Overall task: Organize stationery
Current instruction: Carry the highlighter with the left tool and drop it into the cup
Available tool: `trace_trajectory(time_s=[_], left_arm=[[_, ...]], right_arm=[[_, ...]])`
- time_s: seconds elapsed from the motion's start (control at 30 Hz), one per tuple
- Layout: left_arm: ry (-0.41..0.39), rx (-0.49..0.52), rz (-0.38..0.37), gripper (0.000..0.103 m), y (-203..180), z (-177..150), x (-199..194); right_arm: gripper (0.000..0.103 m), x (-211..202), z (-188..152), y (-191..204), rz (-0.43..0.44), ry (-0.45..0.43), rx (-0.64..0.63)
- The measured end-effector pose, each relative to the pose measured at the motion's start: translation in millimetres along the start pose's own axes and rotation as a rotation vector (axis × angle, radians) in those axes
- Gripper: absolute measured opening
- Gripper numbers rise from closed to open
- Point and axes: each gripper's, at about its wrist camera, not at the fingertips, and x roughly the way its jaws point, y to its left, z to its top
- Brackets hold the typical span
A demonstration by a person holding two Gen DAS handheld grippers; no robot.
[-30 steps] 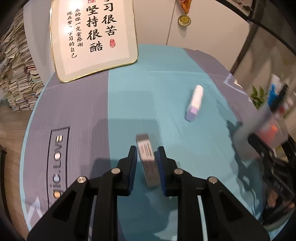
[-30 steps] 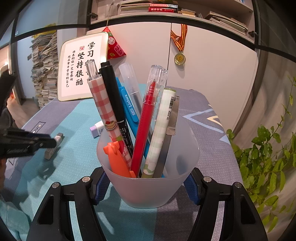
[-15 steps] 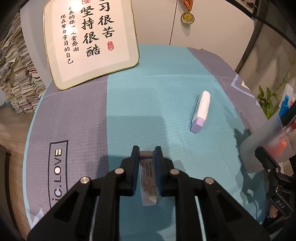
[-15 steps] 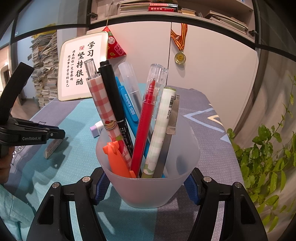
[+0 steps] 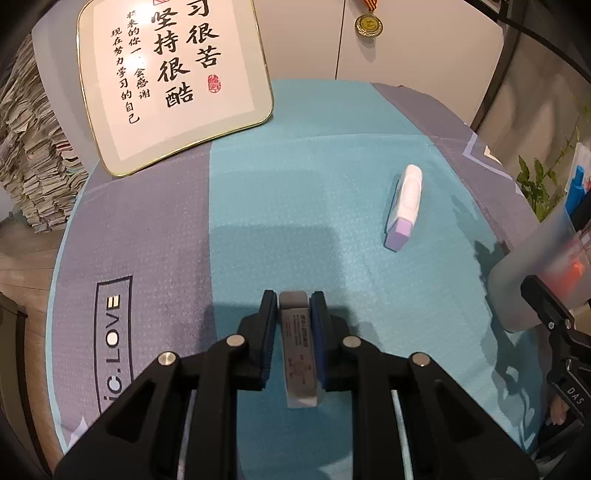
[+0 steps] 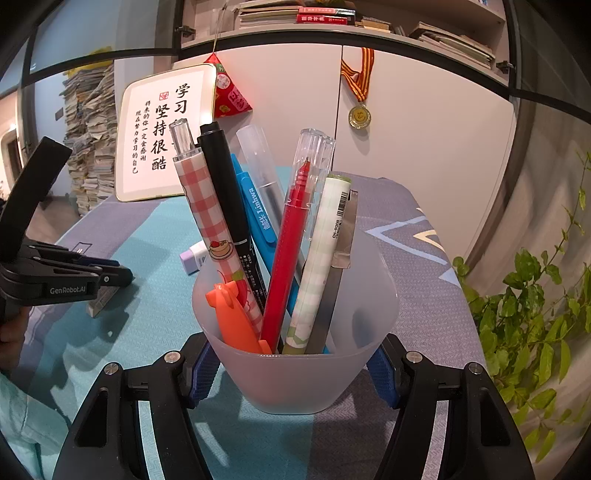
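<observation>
Left gripper clamps eraser; right gripper grips cup

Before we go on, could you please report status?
Left hand-held gripper shut on grey eraser. Right hand-held gripper holding pen cup. Purple eraser loose on the table.

The left wrist view looks steeply down along its fingers at the cloth from close above, with the plaque at upper left of the frame. The right wrist view sits low and near-level, facing the cabinet, with the cup filling lower centre. Both views share the plaque, medal, cloth and white-purple eraser.
</observation>
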Motion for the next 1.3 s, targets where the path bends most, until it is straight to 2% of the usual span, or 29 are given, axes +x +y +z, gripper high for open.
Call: trace_trajectory(time_s=[0.3,0.57,0.63,0.83,1.03,1.2,1.3], left_arm=[[-0.095,0.001,-0.009,0.014,-1,3,-36],[-0.218,0.031,-0.061,0.014,-12,3,-81],[-0.237,0.038,-0.084,0.014,-17,5,-90],[-0.319,0.061,-0.22,0.014,-36,13,-128],[-0.388,0.135,-0.339,0.014,-74,29,-157],[-0.421,0.207,-0.381,0.014,-107,37,-167],[-0.391,0.225,-0.396,0.014,-118,42,-160]], right_arm=[[0.069,0,0,0,-0.001,0.0,-0.001],[0.069,0,0,1,-0.003,-0.001,-0.002],[0.069,0,0,1,-0.002,-0.001,-0.002],[0.069,0,0,1,-0.001,-0.001,-0.001],[0.069,-1,1,0,0.0,-0.003,0.001],[0.069,-2,2,-2,0.003,-0.007,0.003],[0.069,-2,1,-2,0.003,-0.008,0.003]])
